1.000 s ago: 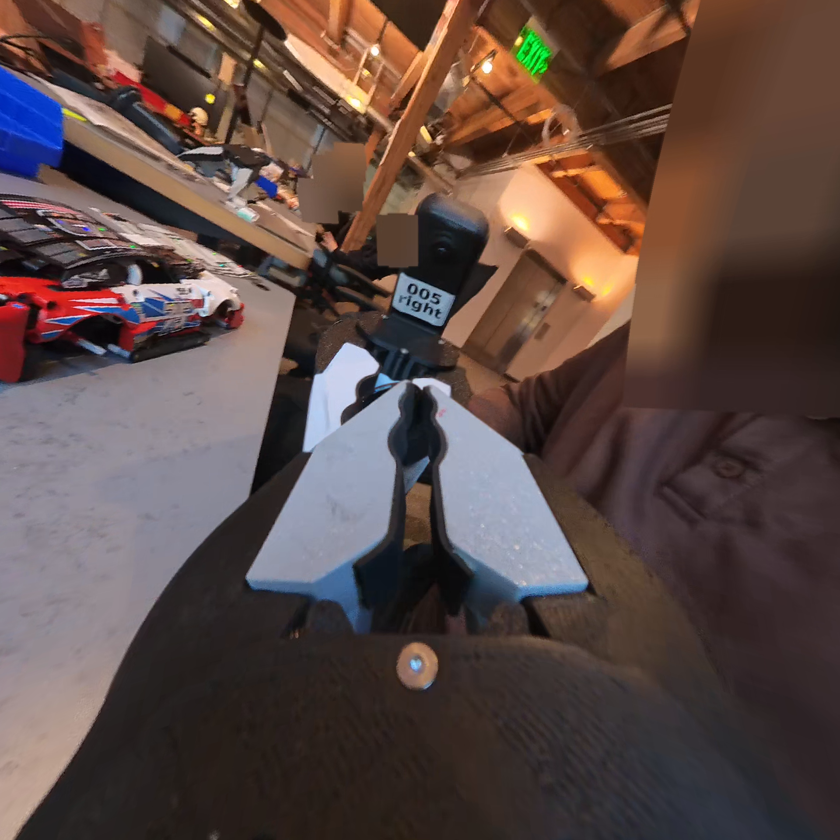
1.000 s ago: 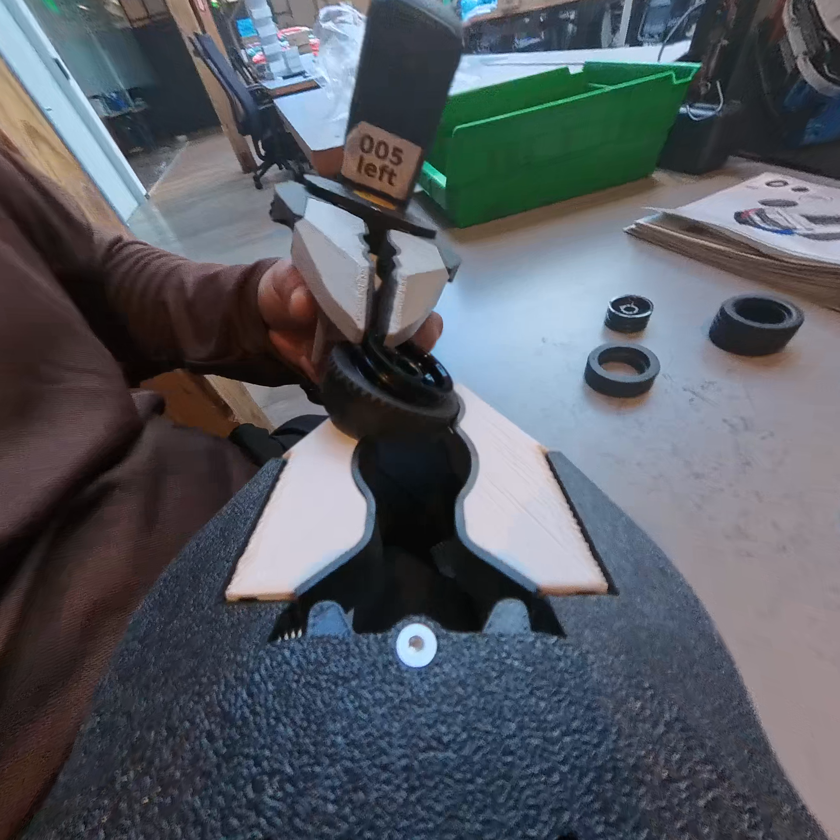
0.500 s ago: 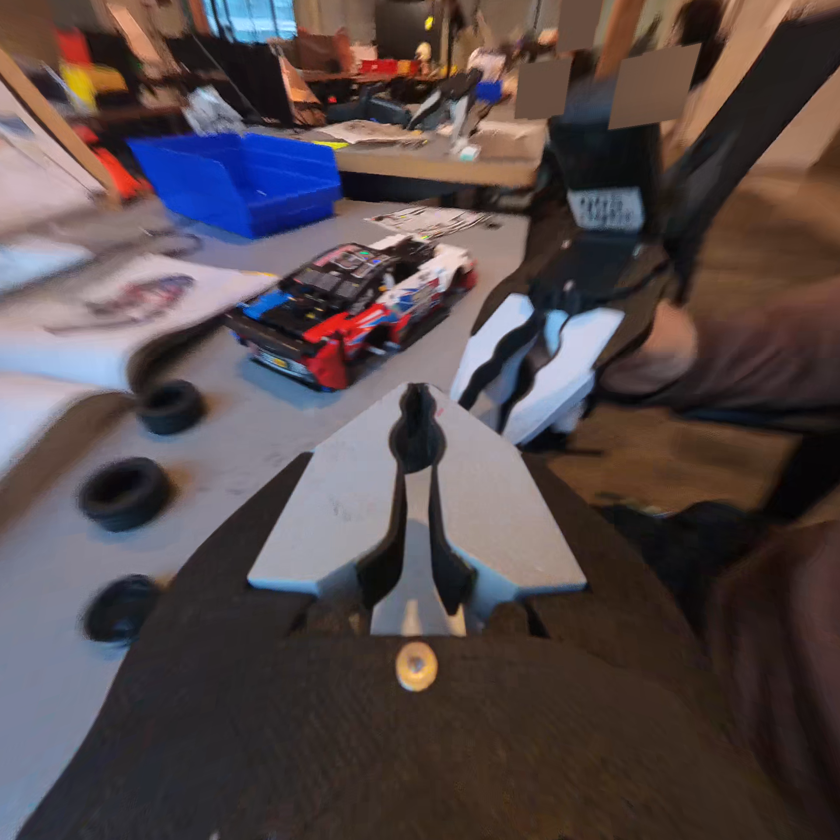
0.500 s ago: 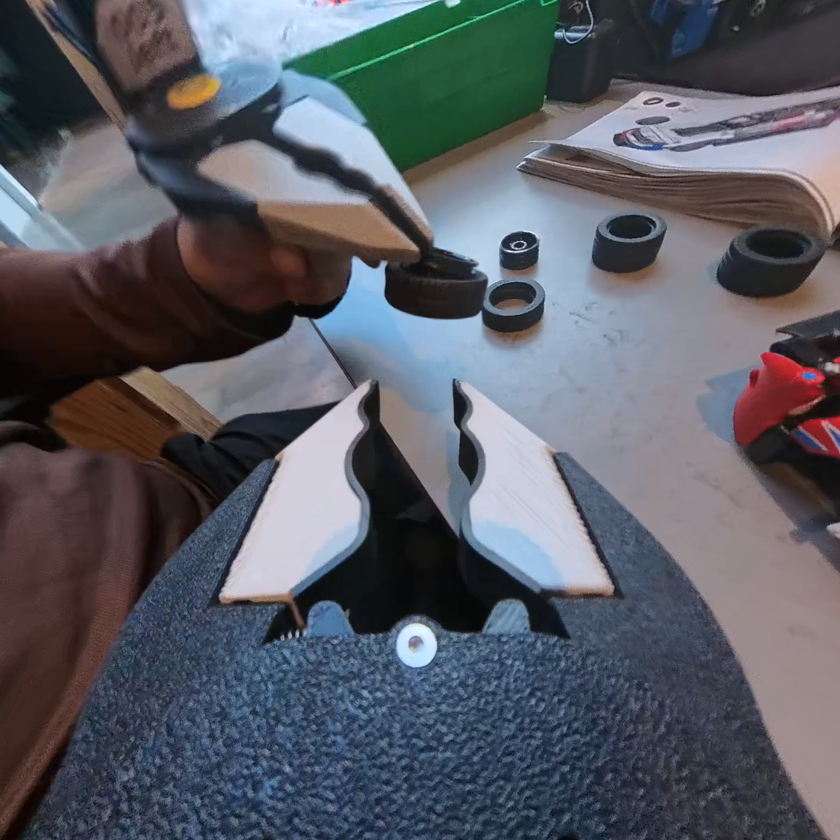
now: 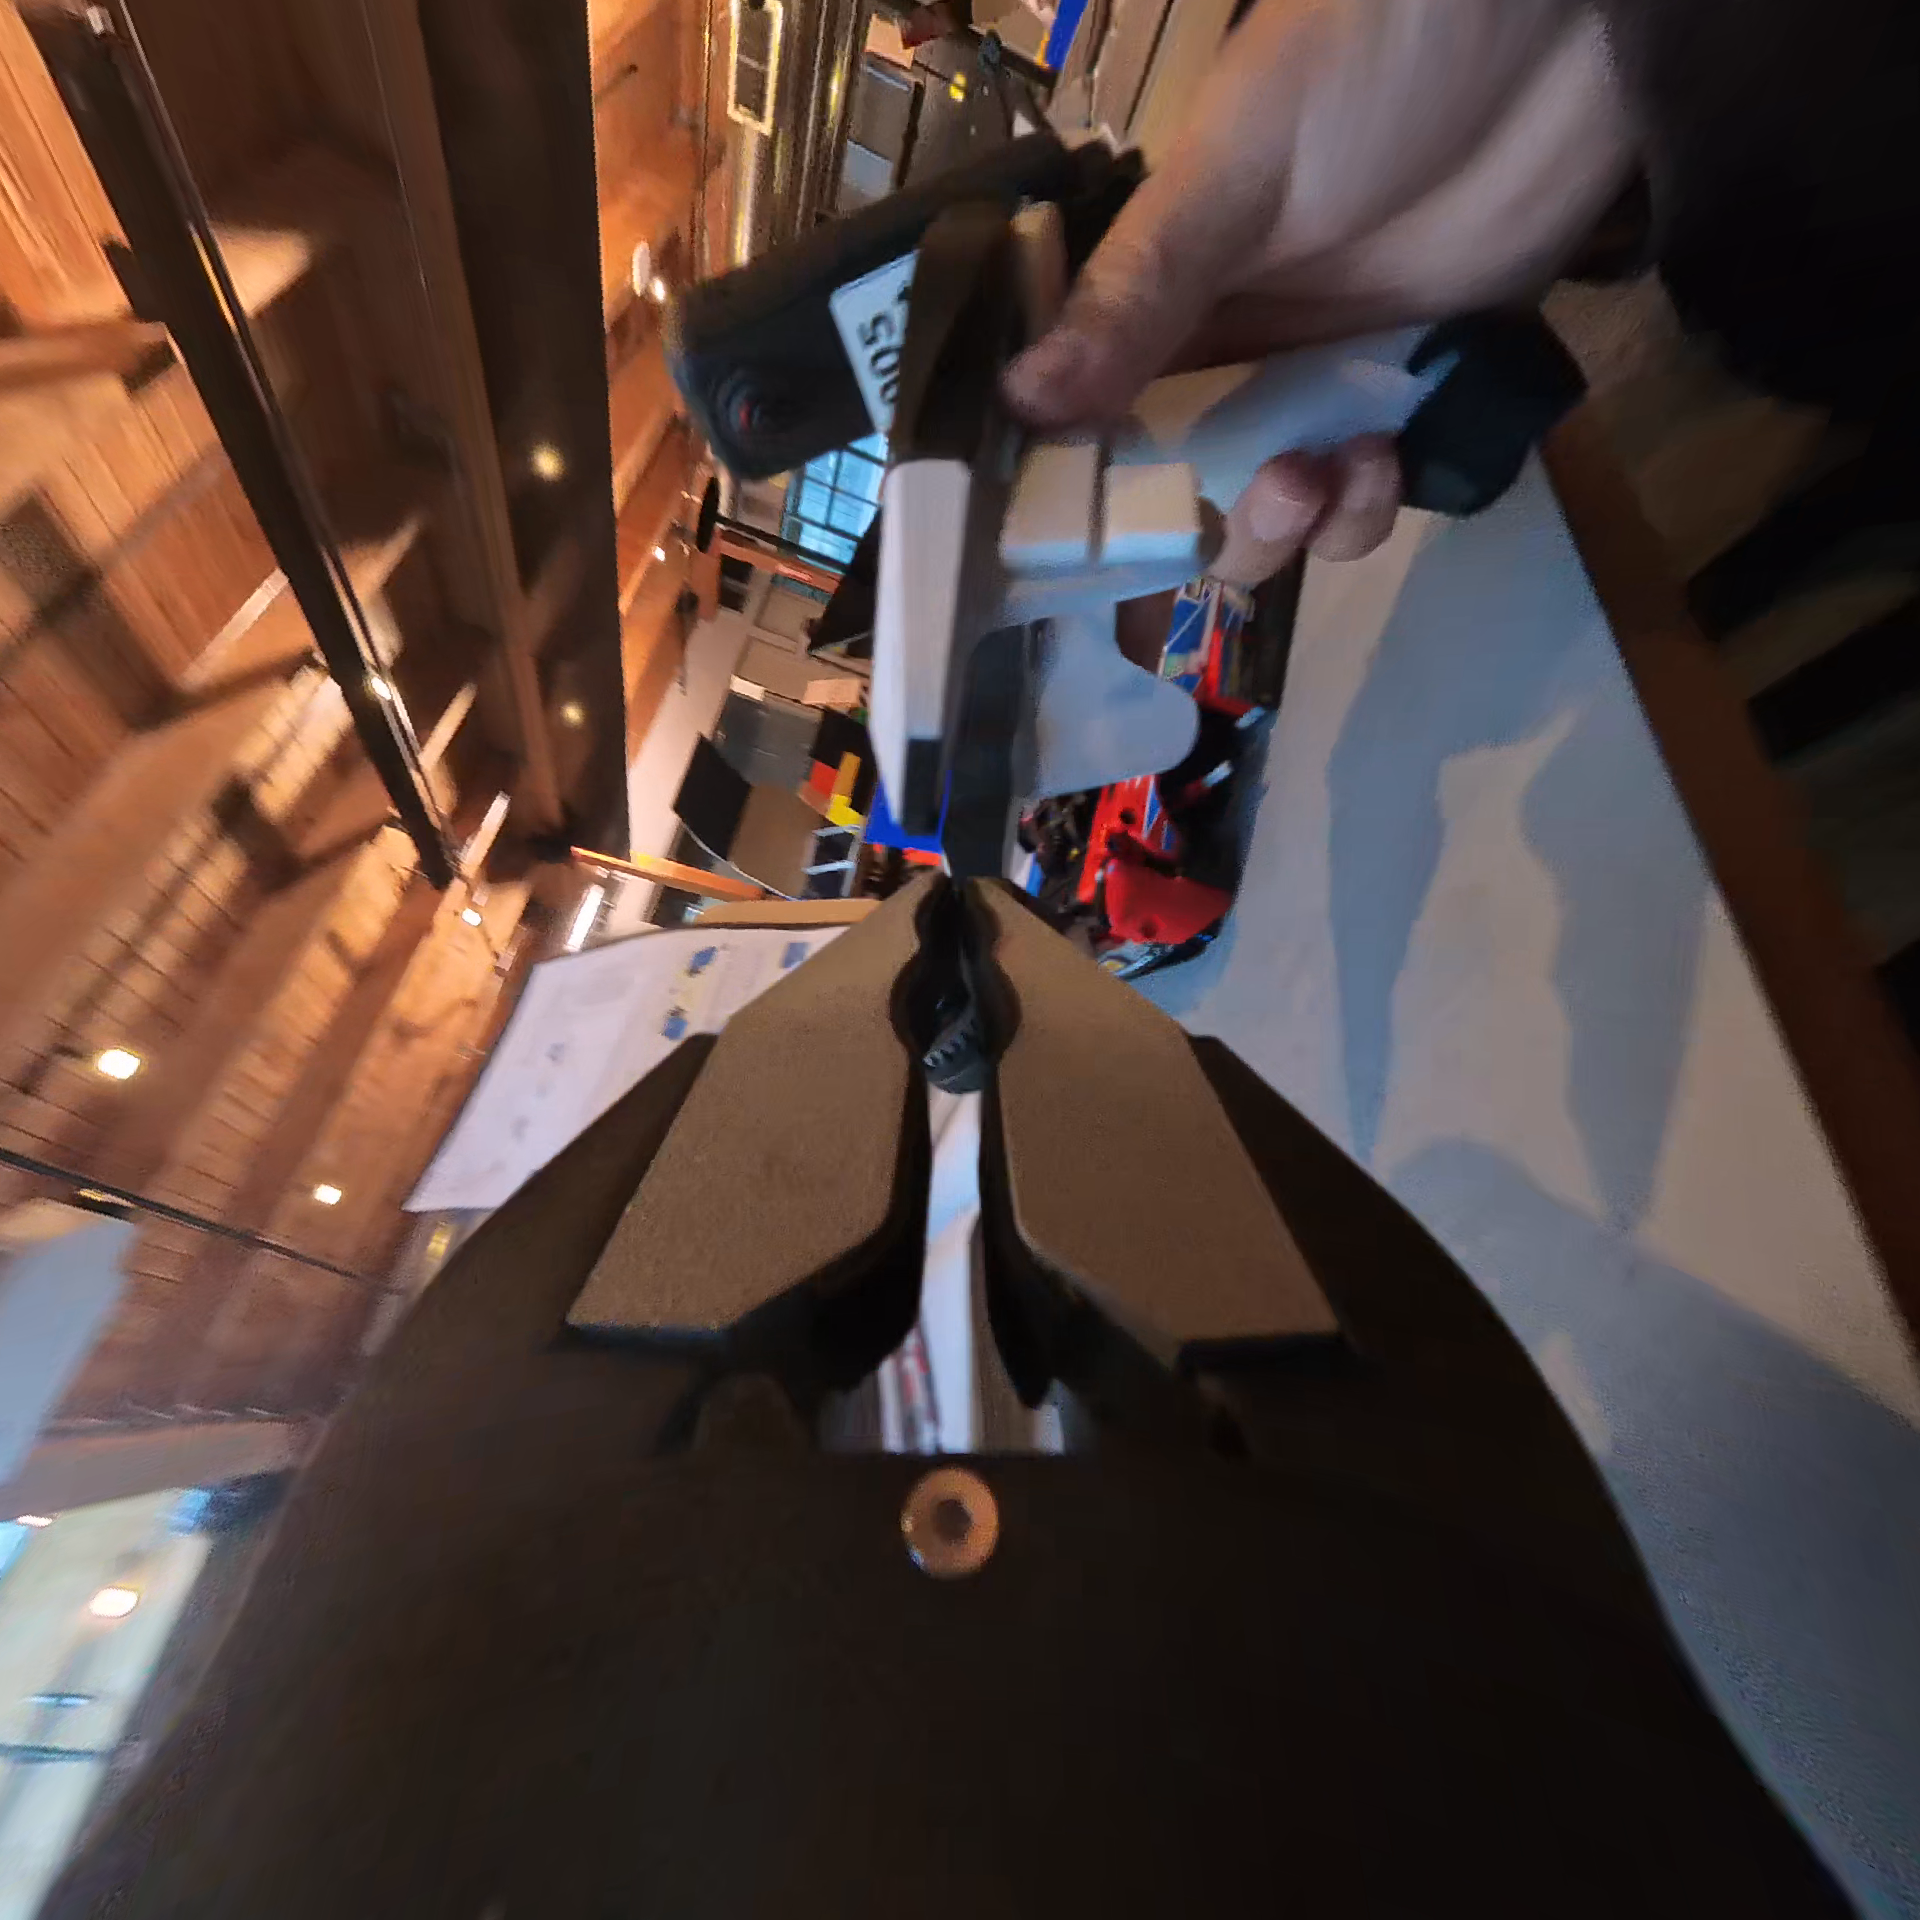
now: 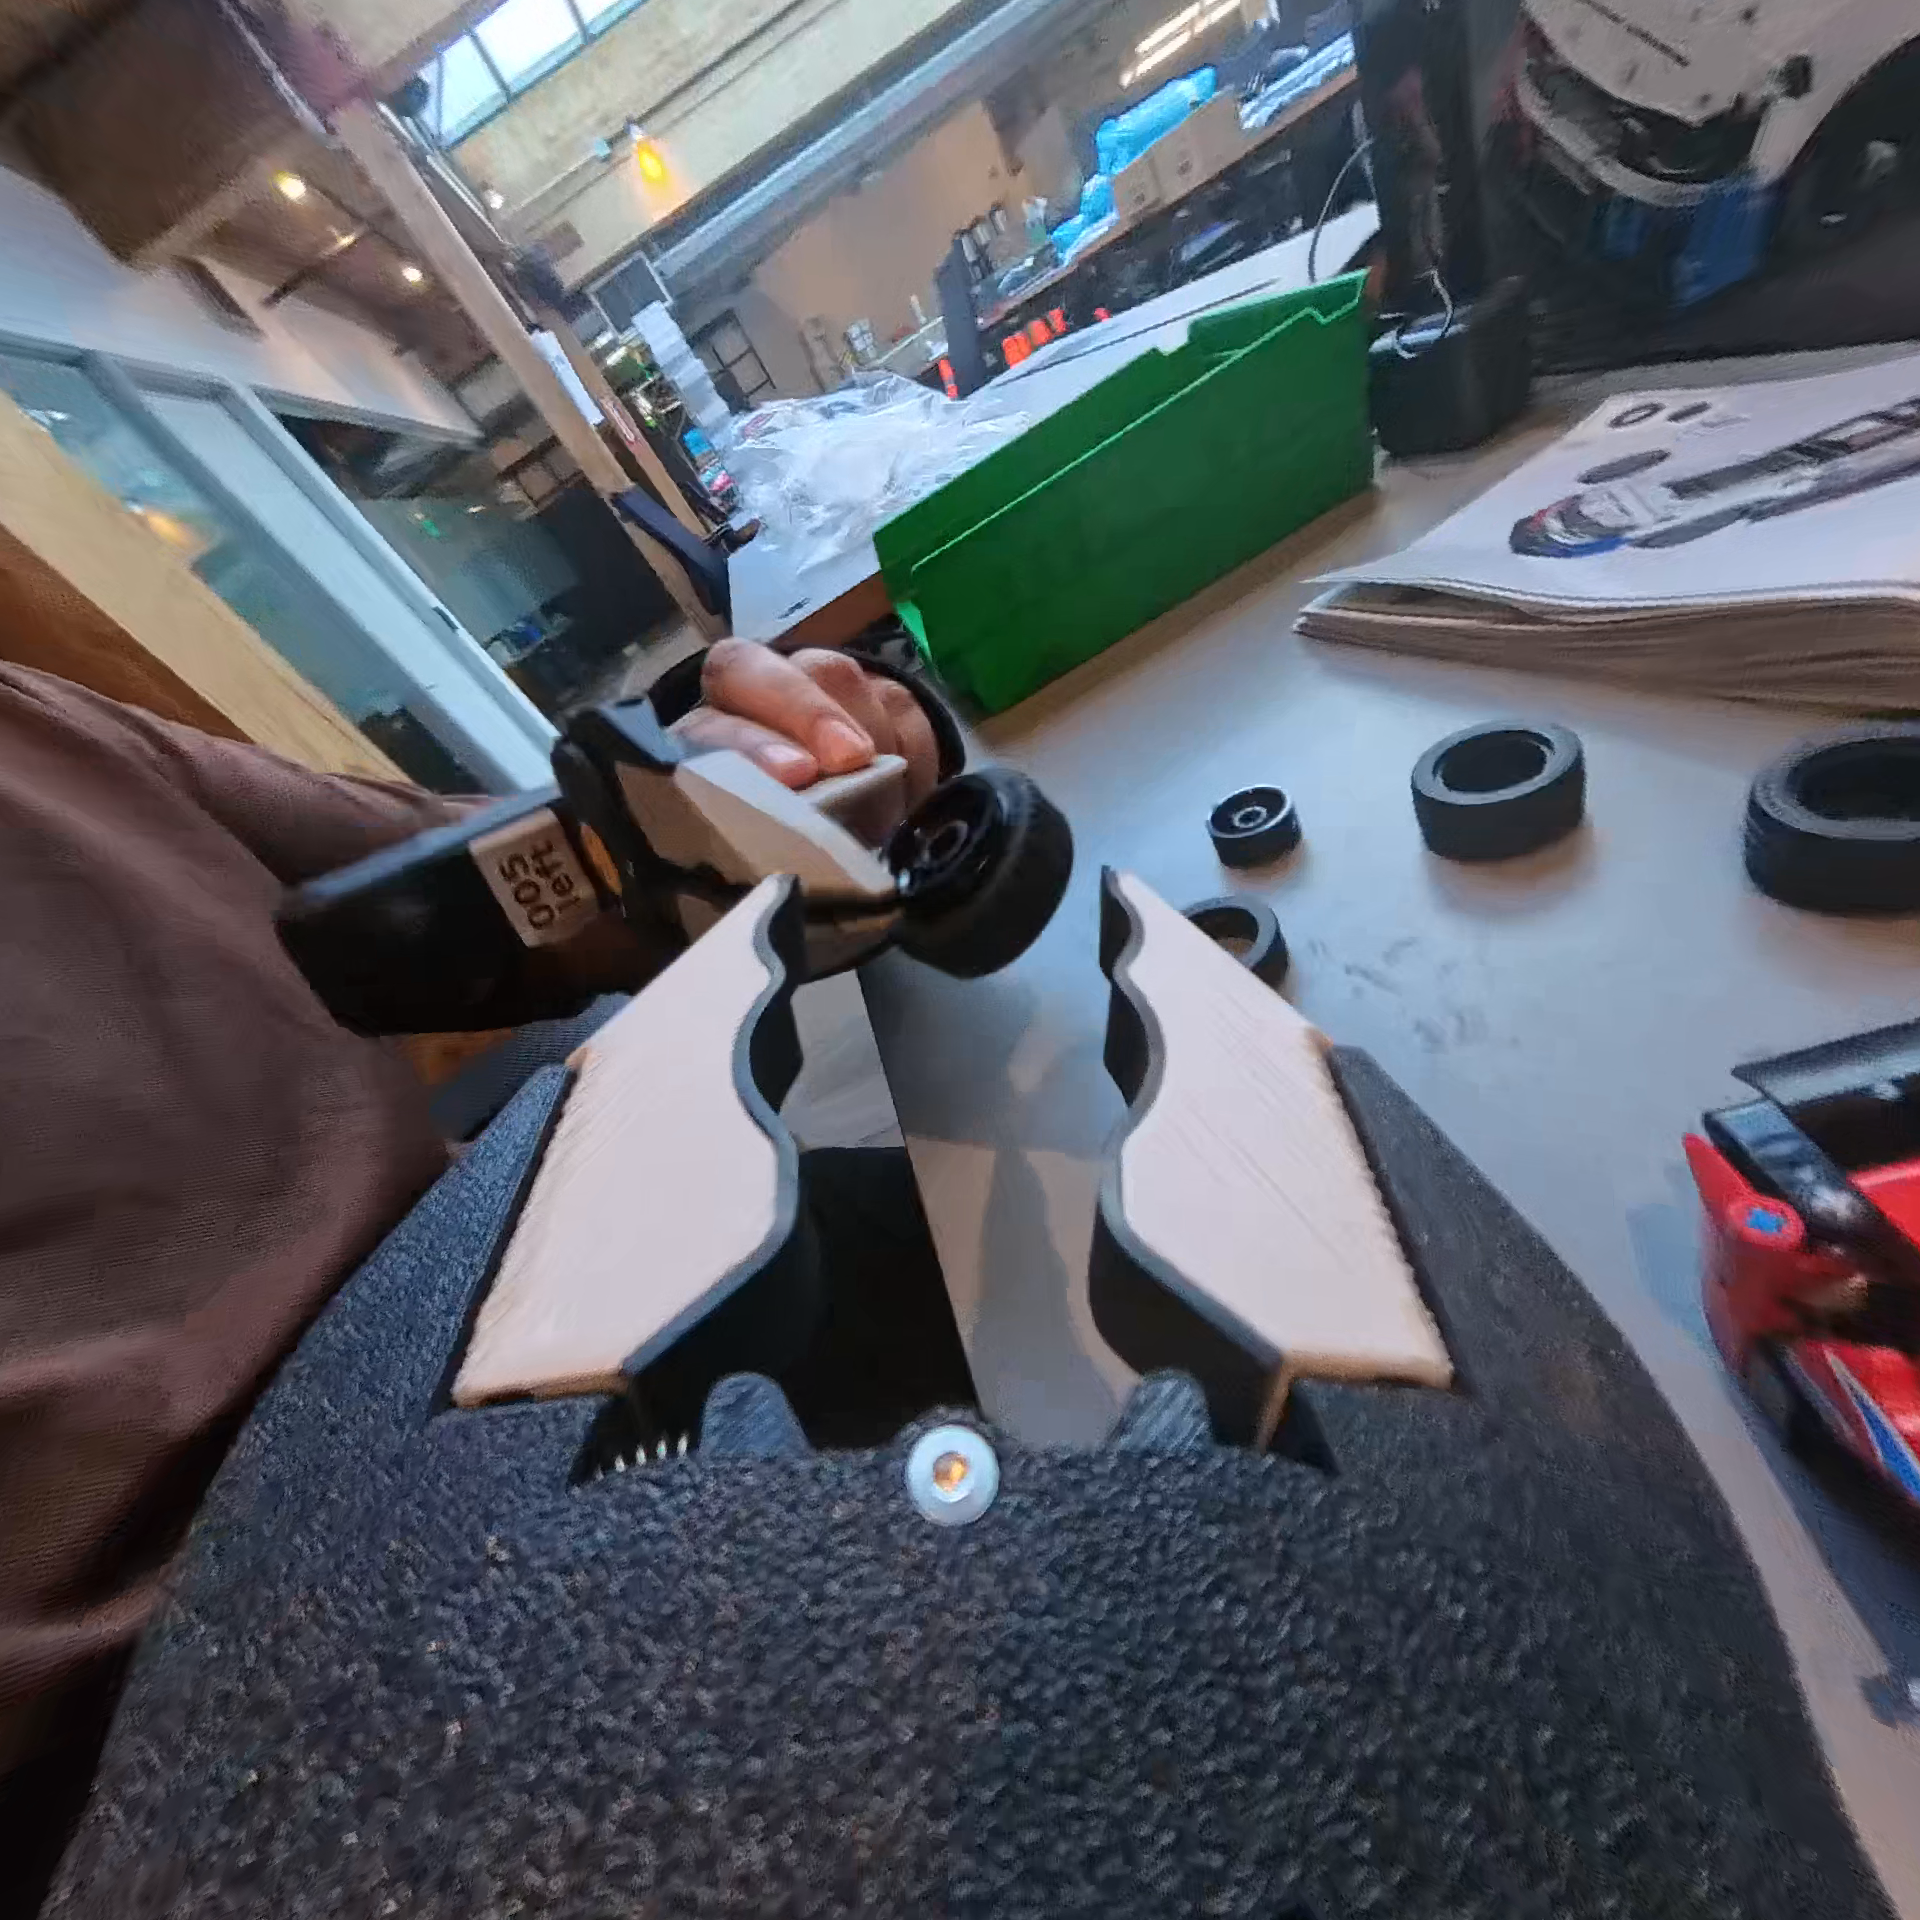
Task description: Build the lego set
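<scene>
My left gripper (image 5: 954,904) is shut on a black wheel with a tyre (image 5: 956,1049), gripping it by the rim. In the right wrist view the left gripper (image 6: 883,883) holds that wheel (image 6: 987,873) sideways in the air, just in front of my right gripper (image 6: 945,899). The right gripper is open and empty, its fingertips either side of the wheel without touching it. The red, white and blue lego car (image 6: 1808,1268) sits on the table at the right. It also shows in the left wrist view (image 5: 1143,883), beyond the right gripper (image 5: 940,810).
On the grey table (image 6: 1507,1039) lie two loose tyres (image 6: 1496,774) (image 6: 1839,821), a small black rim (image 6: 1254,826) and a thin black ring (image 6: 1242,930). An open instruction booklet (image 6: 1662,582) and a green bin (image 6: 1132,540) stand farther back. Only a small space, under 4 cm, lies between the two pairs of fingers.
My left gripper has rolled onto its side with the wheel and brought it in front of the right gripper. The right gripper's jaws have opened wider.
</scene>
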Tool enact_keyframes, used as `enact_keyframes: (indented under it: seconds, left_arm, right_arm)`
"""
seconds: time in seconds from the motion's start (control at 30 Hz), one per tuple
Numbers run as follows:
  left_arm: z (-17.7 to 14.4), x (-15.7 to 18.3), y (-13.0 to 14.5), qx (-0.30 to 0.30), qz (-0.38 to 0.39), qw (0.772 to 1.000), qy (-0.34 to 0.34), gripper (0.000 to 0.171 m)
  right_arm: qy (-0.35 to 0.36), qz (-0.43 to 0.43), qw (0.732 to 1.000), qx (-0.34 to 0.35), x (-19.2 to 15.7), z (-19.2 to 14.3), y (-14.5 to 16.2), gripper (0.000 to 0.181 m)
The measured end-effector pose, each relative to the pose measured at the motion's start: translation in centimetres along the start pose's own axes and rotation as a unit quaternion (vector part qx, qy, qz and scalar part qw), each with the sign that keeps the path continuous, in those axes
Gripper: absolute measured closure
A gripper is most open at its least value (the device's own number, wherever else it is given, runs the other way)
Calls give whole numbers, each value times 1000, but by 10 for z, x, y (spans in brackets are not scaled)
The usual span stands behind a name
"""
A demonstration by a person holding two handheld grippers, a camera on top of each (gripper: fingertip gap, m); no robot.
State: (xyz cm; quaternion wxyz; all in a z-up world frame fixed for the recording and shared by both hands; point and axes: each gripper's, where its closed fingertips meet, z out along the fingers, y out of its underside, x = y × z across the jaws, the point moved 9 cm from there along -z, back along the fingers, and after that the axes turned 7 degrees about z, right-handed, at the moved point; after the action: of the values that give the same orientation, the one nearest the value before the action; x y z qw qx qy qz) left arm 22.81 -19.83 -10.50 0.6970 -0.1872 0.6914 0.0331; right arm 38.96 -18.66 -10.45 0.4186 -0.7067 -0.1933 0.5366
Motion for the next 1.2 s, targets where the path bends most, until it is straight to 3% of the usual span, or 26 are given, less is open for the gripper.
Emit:
enact_keyframes:
  seconds: [0.17,0.3,0.43,0.5,0.57,0.67,0.77,0.83,0.97,1.07,1.13,1.2]
  left_arm:
    - [1,15,9,18,112,994,-11,171]
    - [1,24,21,37,157,987,-8,171]
    - [5,23,33,26,58,998,26,171]
    - [6,16,38,10,-49,996,68,171]
    - [0,1,46,18,-207,972,106,158]
    - [-4,-28,69,27,-434,893,114,129]
    - [9,-29,77,27,-550,804,224,130]
    - [17,-20,80,3,-577,767,282,146]
    - [16,-17,79,46,-573,772,272,152]
    - [12,-17,82,109,-566,790,209,152]
    - [9,-21,87,149,-597,770,168,152]
    - [7,-22,90,180,-624,747,145,153]
  right_arm:
    - [-98,135,985,-35,23,18,-4,137]
    - [-71,119,988,-68,40,23,-4,161]
    - [-6,35,996,-80,42,23,-12,162]
    - [38,-12,996,-79,40,23,-15,162]
    - [64,-53,993,-81,35,23,-16,162]
    - [80,-93,987,-100,30,27,-13,162]
    - [62,-101,989,-90,23,32,-14,162]
    - [58,-99,989,-88,20,32,-16,162]
    - [51,-136,986,-83,13,24,-14,161]
    - [56,-149,982,-97,13,17,-11,145]
    - [46,-153,983,-87,9,16,-11,145]
    - [55,-166,983,-57,4,16,-16,160]
